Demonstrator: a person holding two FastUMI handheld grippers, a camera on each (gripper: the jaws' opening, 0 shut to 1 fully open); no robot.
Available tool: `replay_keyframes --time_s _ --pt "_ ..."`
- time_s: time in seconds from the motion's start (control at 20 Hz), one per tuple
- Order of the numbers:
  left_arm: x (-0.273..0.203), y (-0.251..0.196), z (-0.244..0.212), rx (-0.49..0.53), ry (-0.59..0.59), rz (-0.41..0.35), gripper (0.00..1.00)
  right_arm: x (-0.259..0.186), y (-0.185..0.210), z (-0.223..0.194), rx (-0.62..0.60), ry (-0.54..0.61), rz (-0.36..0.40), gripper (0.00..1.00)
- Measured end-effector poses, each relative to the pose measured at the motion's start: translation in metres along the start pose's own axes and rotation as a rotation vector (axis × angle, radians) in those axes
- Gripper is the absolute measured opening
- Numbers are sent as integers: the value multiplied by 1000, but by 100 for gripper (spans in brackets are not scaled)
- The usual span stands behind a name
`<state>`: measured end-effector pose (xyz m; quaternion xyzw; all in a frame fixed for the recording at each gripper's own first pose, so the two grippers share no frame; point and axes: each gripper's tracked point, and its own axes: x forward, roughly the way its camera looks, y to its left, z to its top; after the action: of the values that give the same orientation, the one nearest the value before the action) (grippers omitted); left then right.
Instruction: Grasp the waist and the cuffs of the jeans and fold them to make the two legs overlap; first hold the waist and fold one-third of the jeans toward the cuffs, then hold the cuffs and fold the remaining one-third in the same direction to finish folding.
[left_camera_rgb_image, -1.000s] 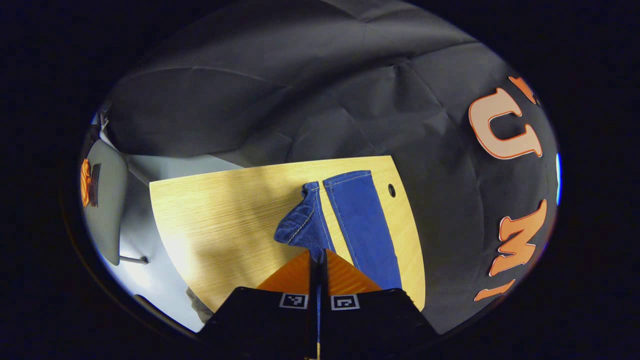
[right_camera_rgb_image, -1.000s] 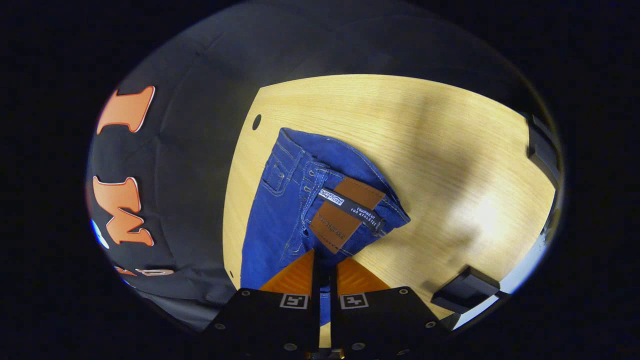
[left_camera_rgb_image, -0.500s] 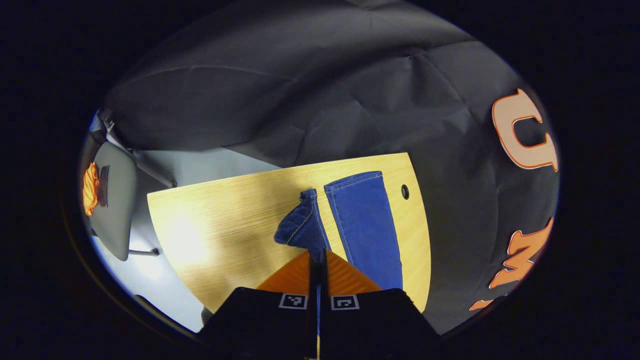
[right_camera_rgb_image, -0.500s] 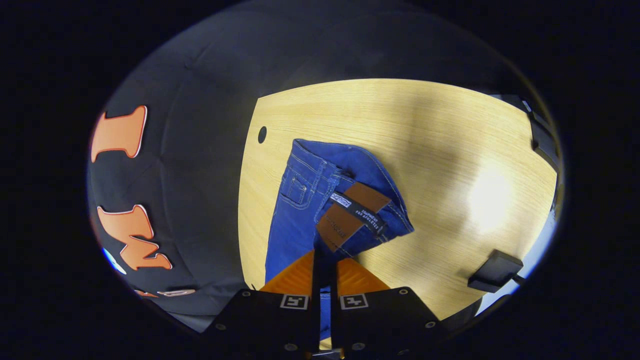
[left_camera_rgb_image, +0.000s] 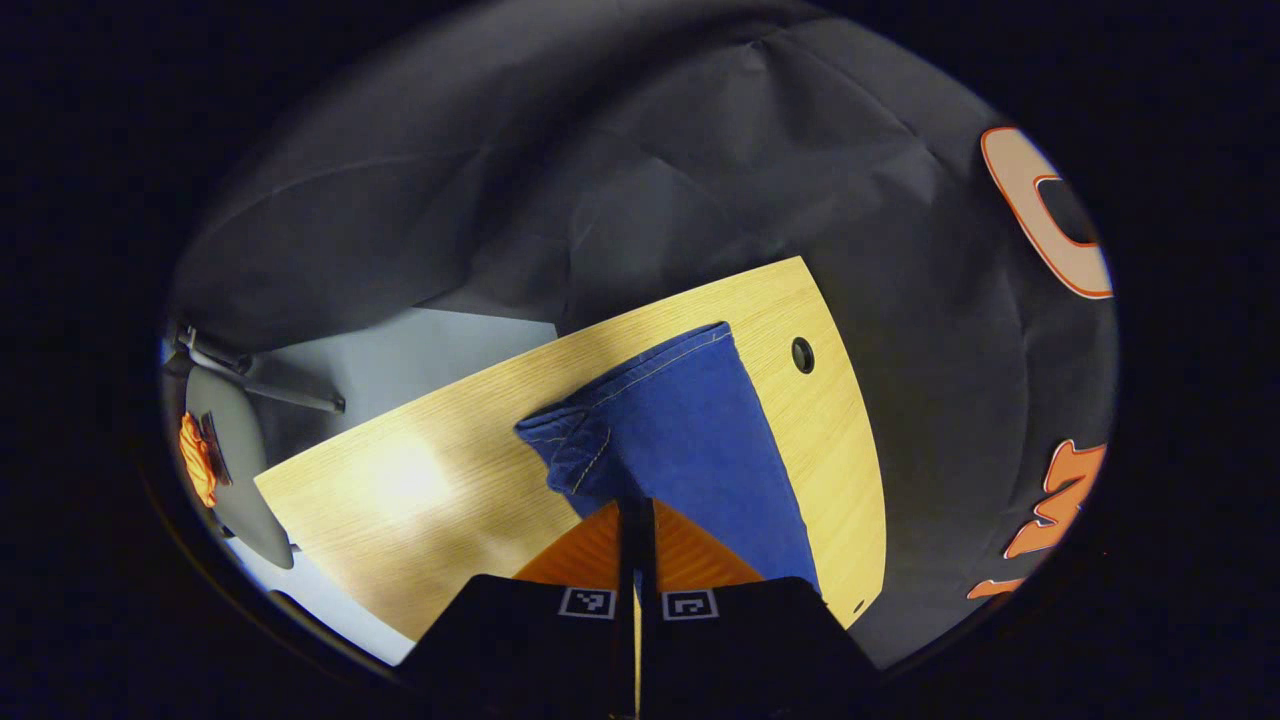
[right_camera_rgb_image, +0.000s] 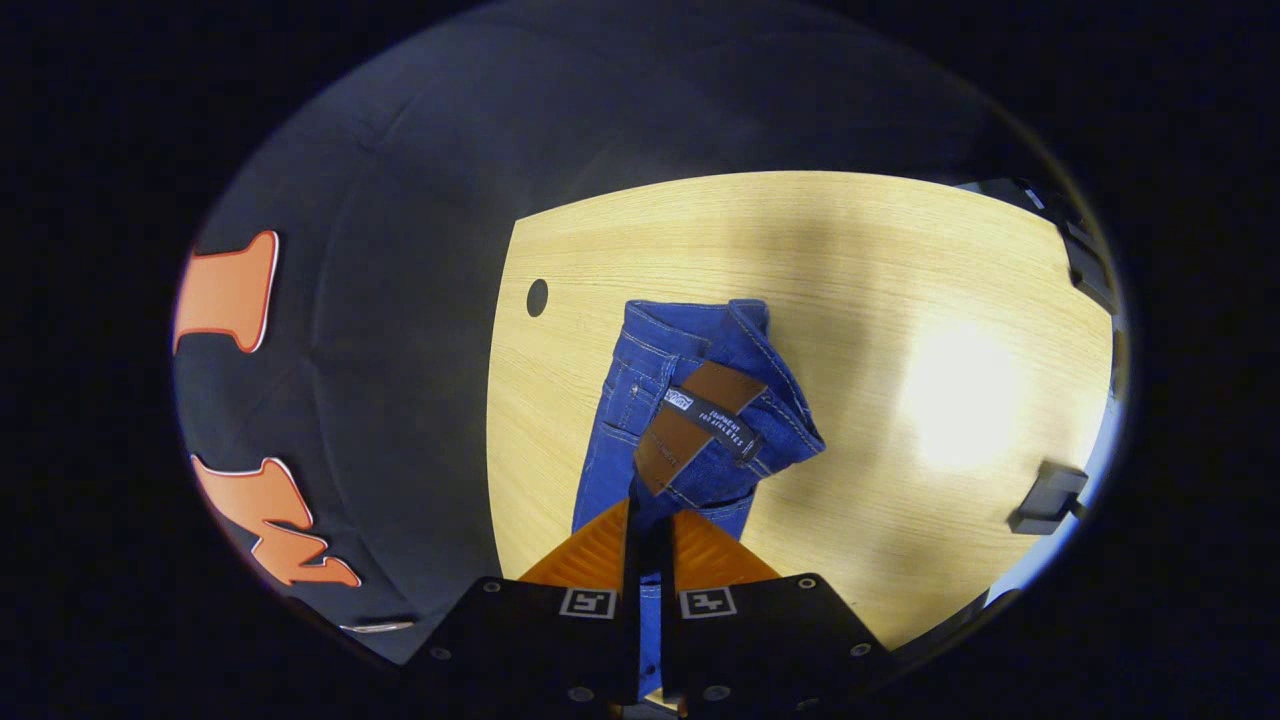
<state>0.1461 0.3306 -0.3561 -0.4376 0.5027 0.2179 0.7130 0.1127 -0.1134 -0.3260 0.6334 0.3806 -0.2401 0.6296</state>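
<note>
Left gripper (left_camera_rgb_image: 636, 510) has its jaws clenched on a cuff (left_camera_rgb_image: 566, 452) of the jeans (left_camera_rgb_image: 700, 440), lifted over the other leg lying flat on the desk (left_camera_rgb_image: 420, 500). Right gripper (right_camera_rgb_image: 648, 515) is clamped on the waist (right_camera_rgb_image: 715, 420), bunched up toward 12 o'clock from its jaws, brown patch (right_camera_rgb_image: 690, 425) showing.

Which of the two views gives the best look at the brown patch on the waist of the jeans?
The right gripper view: the brown patch lies face up on the lifted waist, just above the right gripper, which is shut on the jeans. The left gripper view shows the cuff end and the left gripper instead.
</note>
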Motion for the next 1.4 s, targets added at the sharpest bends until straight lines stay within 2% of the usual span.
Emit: replay_keyframes --time_s 0.3,0.45,0.75,0.85,0.9,1.0,1.05,1.1,1.15,1.2,1.25,1.3,1.35,1.4 --pt "43 -24 18 92 74 65 2 28 19 6 23 -15 -73 9" --pt "55 -39 26 110 73 84 2 44 28 6 -11 11 -92 9" --pt "71 -64 36 167 44 90 2 80 46 16 40 76 -108 9" --pt "72 -57 40 187 38 149 2 92 51 18 31 87 -114 9" --pt "73 -57 40 196 27 163 8 92 51 17 4 95 -118 9" --pt "66 -62 38 273 24 166 13 92 65 21 -65 89 -62 11" --pt "62 -67 38 321 -4 162 17 90 75 27 -80 73 -16 23" --pt "52 -73 39 373 -29 159 31 84 85 34 -84 50 14 32" --pt "48 -83 39 408 -58 139 49 78 90 43 -91 26 23 43" --pt "46 -93 36 429 -76 107 68 74 86 49 -112 0 21 59" --pt "44 -99 31 442 -85 80 67 71 81 54 -152 -19 2 56" --pt "35 -102 27 461 -112 58 73 65 77 59 -186 -39 -1 60" --pt "23 -109 26 491 -144 44 77 61 74 58 -207 -40 0 70" --pt "25 -115 22 524 -177 23 80 55 69 55 -230 -41 -4 63"
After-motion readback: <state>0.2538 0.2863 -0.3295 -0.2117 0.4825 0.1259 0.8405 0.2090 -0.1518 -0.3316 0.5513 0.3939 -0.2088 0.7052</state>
